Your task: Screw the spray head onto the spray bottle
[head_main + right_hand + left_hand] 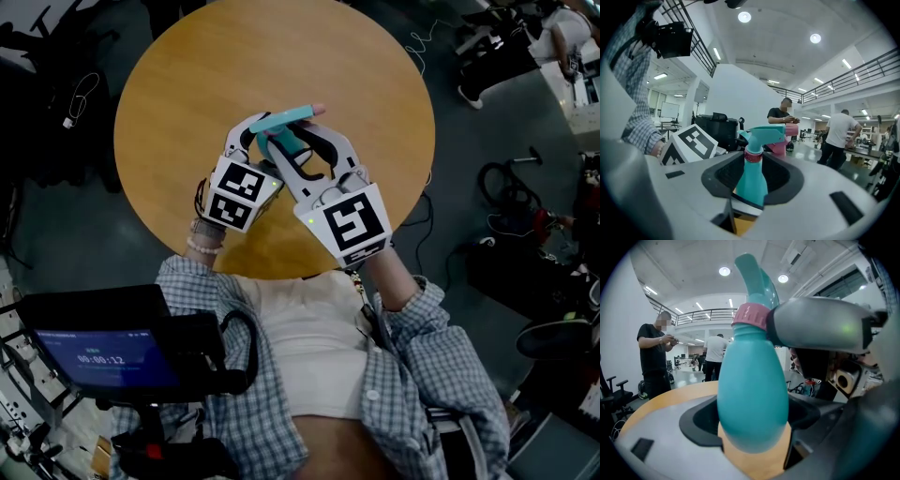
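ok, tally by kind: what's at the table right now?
spray bottle: 1
spray head, seated on the bottle: 1
claws: 2, the left claw and the right claw
round table: 1
Total: 5

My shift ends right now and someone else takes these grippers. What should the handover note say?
Left gripper: shut on the bottle, holding its body above the table.
Right gripper: shut on the spray head at its pink collar.
Done: the spray head sits on the bottle's neck.
Left: the pictures do not show whether the collar is tight. Probably turn it until snug, then set the bottle down.
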`<state>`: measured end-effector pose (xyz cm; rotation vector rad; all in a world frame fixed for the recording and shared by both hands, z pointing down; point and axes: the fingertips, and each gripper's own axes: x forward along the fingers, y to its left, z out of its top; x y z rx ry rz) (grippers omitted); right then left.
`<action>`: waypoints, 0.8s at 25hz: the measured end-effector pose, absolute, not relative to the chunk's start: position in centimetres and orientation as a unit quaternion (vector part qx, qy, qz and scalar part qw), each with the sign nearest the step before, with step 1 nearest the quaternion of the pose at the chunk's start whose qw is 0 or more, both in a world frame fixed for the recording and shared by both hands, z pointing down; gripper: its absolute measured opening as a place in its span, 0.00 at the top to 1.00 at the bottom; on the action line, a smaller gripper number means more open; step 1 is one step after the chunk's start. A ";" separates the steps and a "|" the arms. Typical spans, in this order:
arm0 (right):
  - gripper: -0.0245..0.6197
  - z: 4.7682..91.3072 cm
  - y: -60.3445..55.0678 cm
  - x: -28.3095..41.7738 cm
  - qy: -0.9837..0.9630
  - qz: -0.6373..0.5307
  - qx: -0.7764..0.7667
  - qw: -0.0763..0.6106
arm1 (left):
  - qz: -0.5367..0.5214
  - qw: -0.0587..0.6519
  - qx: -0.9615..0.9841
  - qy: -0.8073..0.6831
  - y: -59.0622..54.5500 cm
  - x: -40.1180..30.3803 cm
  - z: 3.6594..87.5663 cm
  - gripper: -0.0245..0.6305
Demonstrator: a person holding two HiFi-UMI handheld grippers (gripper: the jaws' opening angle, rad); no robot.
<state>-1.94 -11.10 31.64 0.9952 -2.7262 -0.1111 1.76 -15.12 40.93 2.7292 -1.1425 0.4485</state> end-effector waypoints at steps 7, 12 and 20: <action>0.80 32.5 -10.5 -1.2 -0.944 -0.018 0.301 0.133 | 0.129 0.095 0.917 -0.366 -14.8 1.9 40.6 0.33; 0.80 31.4 -9.3 -0.1 -0.951 -0.016 0.286 0.119 | 0.133 0.097 0.919 -0.359 -14.7 1.8 40.7 0.33; 0.66 29.2 -10.1 3.7 -0.966 -0.056 0.219 0.127 | 0.143 0.098 0.942 -0.289 -12.9 2.9 40.7 0.33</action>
